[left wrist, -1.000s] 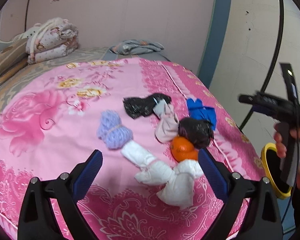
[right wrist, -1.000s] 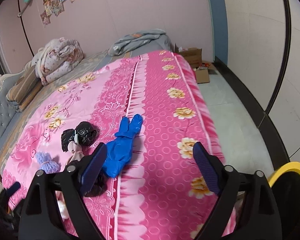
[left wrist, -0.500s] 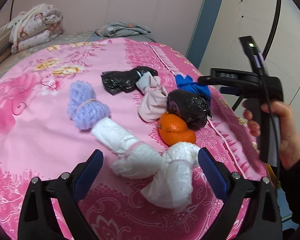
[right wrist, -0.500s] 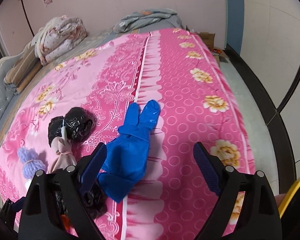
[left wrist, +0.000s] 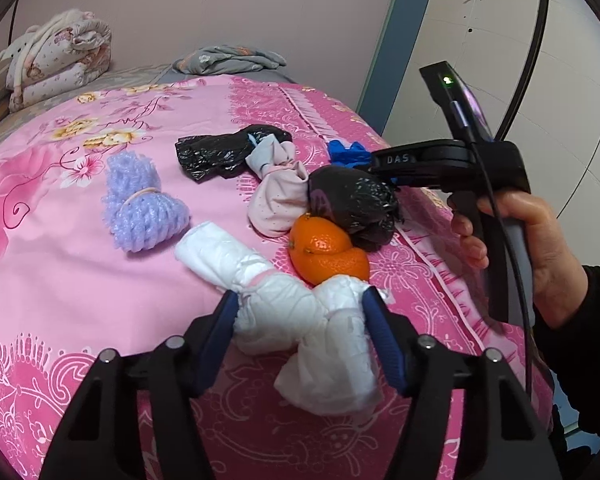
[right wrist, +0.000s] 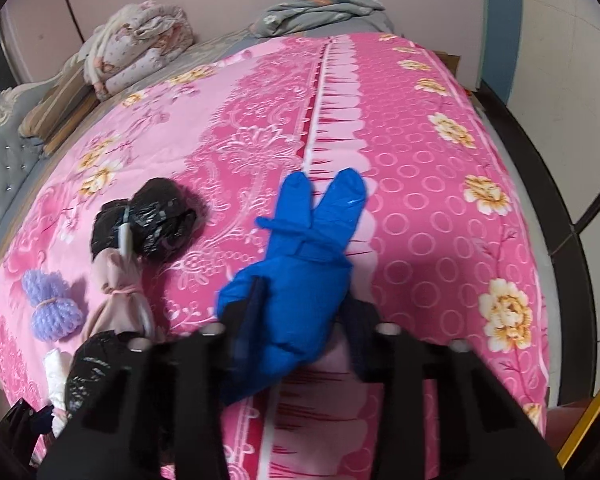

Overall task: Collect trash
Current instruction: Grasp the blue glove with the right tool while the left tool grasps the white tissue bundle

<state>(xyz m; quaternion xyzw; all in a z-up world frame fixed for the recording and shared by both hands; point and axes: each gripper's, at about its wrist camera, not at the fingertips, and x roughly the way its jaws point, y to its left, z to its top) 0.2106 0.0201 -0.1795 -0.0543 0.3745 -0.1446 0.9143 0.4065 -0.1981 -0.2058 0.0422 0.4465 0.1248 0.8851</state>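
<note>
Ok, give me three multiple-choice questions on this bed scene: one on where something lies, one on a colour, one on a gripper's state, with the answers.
1. The orange lies:
A) alone, touching nothing
B) against the dark bag bundle and the white bundle
C) inside a bowl

2. The glove between the fingers of the right gripper is:
A) yellow
B) blue
C) white

3. The left gripper is:
A) wide open in the air
B) closed around the white bundle
C) holding the orange

Answers:
1. B: the orange touches both.
2. B: the glove is plainly blue, and the right jaws have just been closing on it.
3. B: the left jaws have just been closing, and both pads press the bundle's sides.
</note>
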